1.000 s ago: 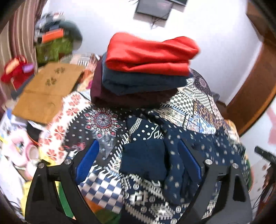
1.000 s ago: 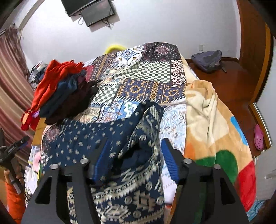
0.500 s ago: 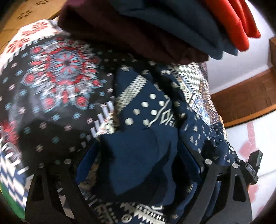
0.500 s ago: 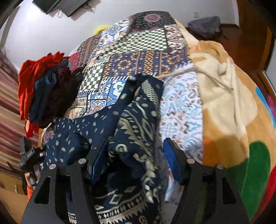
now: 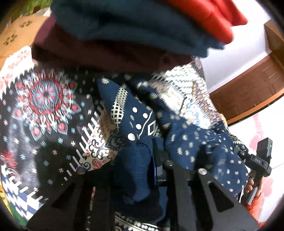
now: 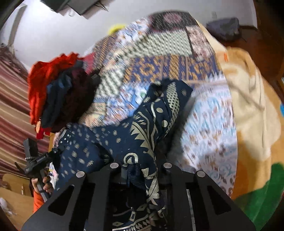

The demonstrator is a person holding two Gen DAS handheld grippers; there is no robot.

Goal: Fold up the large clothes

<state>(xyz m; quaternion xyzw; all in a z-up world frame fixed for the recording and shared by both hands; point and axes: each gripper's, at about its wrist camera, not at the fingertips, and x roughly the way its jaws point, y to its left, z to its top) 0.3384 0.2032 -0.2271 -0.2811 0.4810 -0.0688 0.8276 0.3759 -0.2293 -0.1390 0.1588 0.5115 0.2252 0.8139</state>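
A large navy patterned garment (image 5: pixel 142 124) with white dots and cream motifs lies bunched on the patchwork bed cover (image 5: pixel 44 110). My left gripper (image 5: pixel 140 170) is shut on a plain navy fold of it. My right gripper (image 6: pixel 140 170) is shut on another part of the same garment (image 6: pixel 150 120), which stretches out ahead of it across the bed. Each gripper shows at the edge of the other's view, the right one (image 5: pixel 261 160) and the left one (image 6: pixel 37 160), with cloth stretched between them.
A stack of folded clothes, red (image 5: pixel 204 16), blue and maroon, sits on the bed just beyond the garment; it also shows in the right wrist view (image 6: pixel 53 88). A beige and orange blanket (image 6: pixel 252 106) covers the bed's right side. A wooden door (image 5: pixel 248 85) stands behind.
Both grippers have closed on the navy garment, which they straddled open before. The left gripper has moved closer to the folded stack. The cloth is now gathered and lifted between the two grippers.
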